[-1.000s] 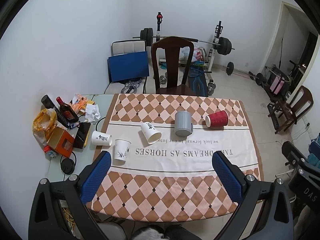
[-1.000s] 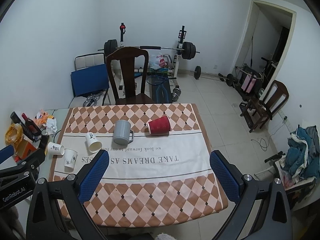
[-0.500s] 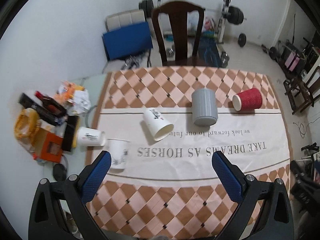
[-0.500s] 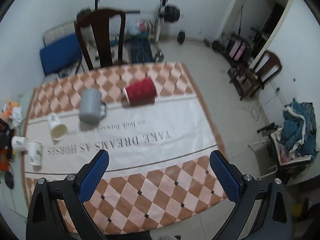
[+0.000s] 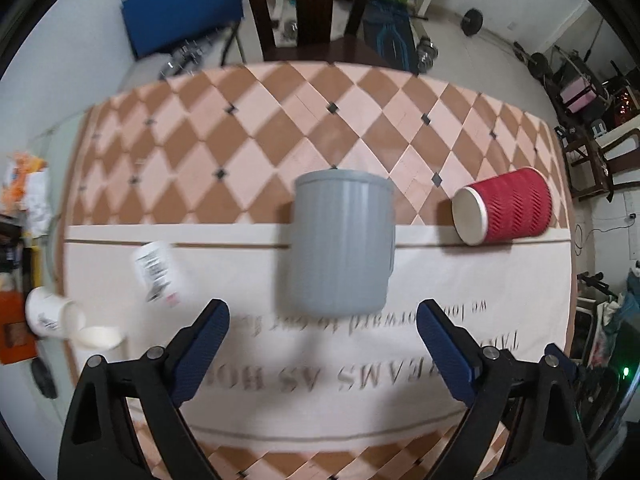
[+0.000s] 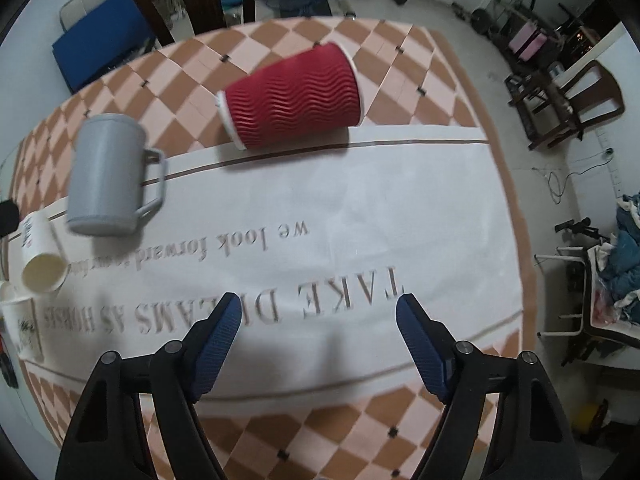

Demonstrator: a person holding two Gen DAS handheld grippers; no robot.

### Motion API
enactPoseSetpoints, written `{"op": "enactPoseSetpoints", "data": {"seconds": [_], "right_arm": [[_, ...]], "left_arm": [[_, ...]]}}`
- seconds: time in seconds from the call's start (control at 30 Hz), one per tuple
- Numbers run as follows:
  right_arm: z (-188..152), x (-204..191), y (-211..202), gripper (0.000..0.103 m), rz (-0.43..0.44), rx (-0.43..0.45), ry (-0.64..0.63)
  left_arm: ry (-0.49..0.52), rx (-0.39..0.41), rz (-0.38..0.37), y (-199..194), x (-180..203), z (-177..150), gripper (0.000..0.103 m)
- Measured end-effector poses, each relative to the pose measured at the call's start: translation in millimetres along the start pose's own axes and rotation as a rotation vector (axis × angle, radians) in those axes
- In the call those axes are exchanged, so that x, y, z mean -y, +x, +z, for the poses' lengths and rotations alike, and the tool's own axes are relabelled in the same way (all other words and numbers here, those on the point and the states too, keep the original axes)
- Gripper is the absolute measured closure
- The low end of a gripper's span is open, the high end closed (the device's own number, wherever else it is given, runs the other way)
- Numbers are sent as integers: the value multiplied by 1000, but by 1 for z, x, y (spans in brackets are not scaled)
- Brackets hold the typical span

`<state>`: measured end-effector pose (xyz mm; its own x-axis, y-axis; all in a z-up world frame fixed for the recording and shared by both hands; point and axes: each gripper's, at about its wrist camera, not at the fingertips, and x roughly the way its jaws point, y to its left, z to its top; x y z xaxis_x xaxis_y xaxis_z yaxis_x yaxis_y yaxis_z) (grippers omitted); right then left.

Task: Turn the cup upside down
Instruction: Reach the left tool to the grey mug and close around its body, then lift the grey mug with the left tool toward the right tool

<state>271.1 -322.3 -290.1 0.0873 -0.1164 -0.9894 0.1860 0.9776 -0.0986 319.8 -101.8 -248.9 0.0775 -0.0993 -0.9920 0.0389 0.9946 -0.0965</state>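
Observation:
A grey mug lies on its side on the checkered tablecloth, just ahead of my open, empty left gripper. It also shows in the right wrist view, handle to the right. A red ribbed paper cup lies on its side, rim to the left, beyond my open, empty right gripper; it also shows in the left wrist view. White paper cups lie to the left of the mug.
A dark wooden chair stands behind the table. Bottles, bags and an orange box crowd the left edge. More white cups sit at the left. Gym gear and chairs fill the floor to the right.
Both grippers have moved down and forward toward the table. The grey mug now looms close before the left gripper, the red cup before the right. Both stay open.

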Motion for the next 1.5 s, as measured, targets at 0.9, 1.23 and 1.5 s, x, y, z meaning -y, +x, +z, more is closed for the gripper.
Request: {"op": "enactPoseSetpoints", "data": {"seconds": [0.9, 1.23, 1.5], "right_arm": [[4, 27, 36, 22, 40, -68, 5], [-79, 43, 2, 22, 30, -69, 33], [-117, 40, 2, 22, 19, -87, 36]], "left_arm": [[-6, -19, -75, 16, 1, -44, 23], [-97, -92, -158, -9, -10, -154, 23], [-84, -175, -150, 29, -4, -205, 23]]}}
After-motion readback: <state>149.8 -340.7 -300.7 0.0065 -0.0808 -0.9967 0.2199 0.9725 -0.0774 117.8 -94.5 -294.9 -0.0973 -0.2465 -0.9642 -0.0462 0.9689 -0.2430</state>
